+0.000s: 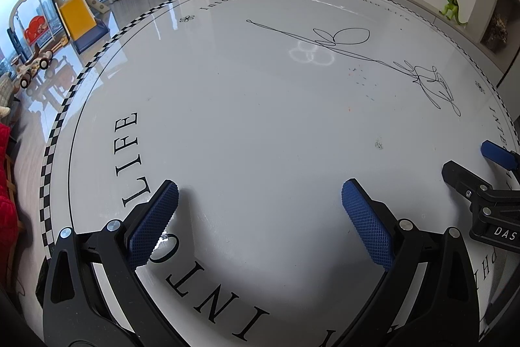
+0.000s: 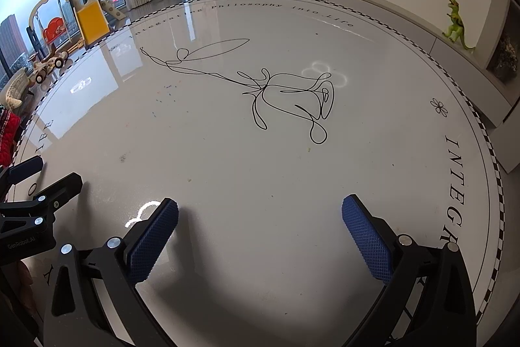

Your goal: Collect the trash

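Both grippers, left gripper (image 1: 260, 217) and right gripper (image 2: 260, 226), hover fingers wide, empty. Round counter (image 2: 227, 168) shows only crumb specks (image 1: 378, 144), probably light, too small to pinch.

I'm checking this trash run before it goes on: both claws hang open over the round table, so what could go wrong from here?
1. Only tiny specks lie on the glossy table; wide pads may fail to pinch them.
2. The left claw and right claw sit close together and could bump.

Left gripper (image 1: 260, 197) wide open; right gripper (image 2: 260, 213) likewise, empty
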Available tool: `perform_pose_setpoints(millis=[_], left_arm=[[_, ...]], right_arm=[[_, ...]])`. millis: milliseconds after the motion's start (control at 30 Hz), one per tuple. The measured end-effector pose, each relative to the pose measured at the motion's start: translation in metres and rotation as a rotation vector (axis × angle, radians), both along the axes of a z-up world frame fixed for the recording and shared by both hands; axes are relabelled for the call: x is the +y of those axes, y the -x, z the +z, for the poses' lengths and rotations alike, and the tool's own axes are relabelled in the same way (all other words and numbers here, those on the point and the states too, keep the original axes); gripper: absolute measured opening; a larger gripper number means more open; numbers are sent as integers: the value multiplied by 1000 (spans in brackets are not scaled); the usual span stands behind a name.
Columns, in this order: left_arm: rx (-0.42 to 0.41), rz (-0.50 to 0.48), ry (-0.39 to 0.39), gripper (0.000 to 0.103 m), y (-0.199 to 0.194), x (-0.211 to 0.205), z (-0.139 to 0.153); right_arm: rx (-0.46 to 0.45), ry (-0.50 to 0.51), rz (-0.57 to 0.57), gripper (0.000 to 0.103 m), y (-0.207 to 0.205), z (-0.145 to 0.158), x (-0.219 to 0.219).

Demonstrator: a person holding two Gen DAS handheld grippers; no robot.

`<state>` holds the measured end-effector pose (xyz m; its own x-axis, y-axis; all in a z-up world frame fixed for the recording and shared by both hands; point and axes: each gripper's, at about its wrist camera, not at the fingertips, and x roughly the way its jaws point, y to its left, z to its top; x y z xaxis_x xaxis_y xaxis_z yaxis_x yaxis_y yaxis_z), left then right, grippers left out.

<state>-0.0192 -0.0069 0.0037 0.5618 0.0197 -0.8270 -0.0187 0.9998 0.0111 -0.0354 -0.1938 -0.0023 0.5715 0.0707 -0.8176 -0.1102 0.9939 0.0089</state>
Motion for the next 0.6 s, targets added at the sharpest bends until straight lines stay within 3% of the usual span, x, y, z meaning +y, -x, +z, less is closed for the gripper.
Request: perform_pose_setpoints(millis=[600], left_arm=[[0,0,0,97,0,0,0]], right_arm=[[0,0,0,100,0,0,1]])
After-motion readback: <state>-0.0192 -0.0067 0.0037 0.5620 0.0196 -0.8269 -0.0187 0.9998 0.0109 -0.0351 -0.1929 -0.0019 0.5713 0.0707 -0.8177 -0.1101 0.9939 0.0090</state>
